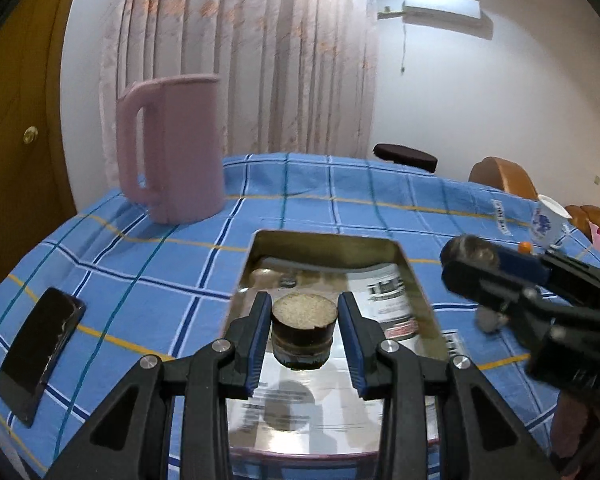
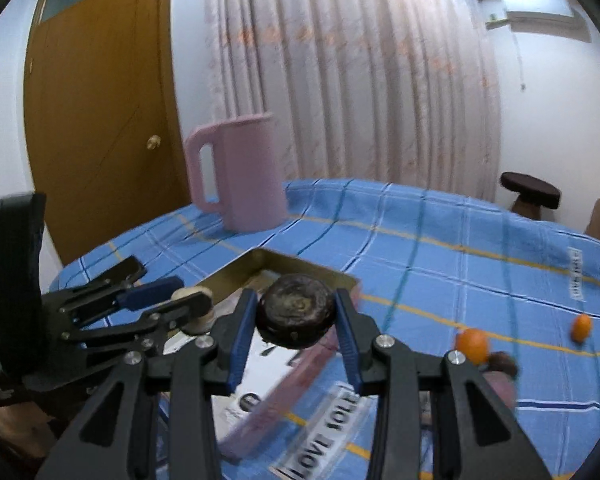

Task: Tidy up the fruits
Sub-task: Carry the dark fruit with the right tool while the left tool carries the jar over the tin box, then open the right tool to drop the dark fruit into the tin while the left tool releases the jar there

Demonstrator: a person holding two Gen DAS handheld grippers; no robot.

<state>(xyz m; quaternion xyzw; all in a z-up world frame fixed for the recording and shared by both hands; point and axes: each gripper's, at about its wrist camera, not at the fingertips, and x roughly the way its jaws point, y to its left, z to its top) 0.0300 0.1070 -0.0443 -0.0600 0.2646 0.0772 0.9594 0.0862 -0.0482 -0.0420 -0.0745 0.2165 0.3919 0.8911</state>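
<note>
My left gripper [image 1: 304, 322] is shut on a cut fruit piece [image 1: 304, 328], dark-skinned with a pale flat top, held over the shiny metal tray [image 1: 324, 240]. My right gripper [image 2: 296, 316] is shut on a round dark fruit [image 2: 296, 310] and holds it above the tray's right edge [image 2: 300, 376]. In the left wrist view the right gripper [image 1: 472, 258] comes in from the right with the dark fruit [image 1: 468, 252]. In the right wrist view the left gripper [image 2: 188, 300] reaches in from the left with its fruit piece [image 2: 198, 306]. Two small orange fruits [image 2: 472, 344] [image 2: 581, 328] and a dark fruit [image 2: 504, 364] lie on the tablecloth at right.
A tall pink pitcher [image 1: 172, 148] stands at the table's far left. A black phone [image 1: 40, 352] lies near the left edge. A white cup [image 1: 548, 220] stands at far right. A dark stool [image 2: 532, 192] and wooden chairs [image 1: 504, 176] are beyond the blue checked tablecloth [image 1: 340, 192].
</note>
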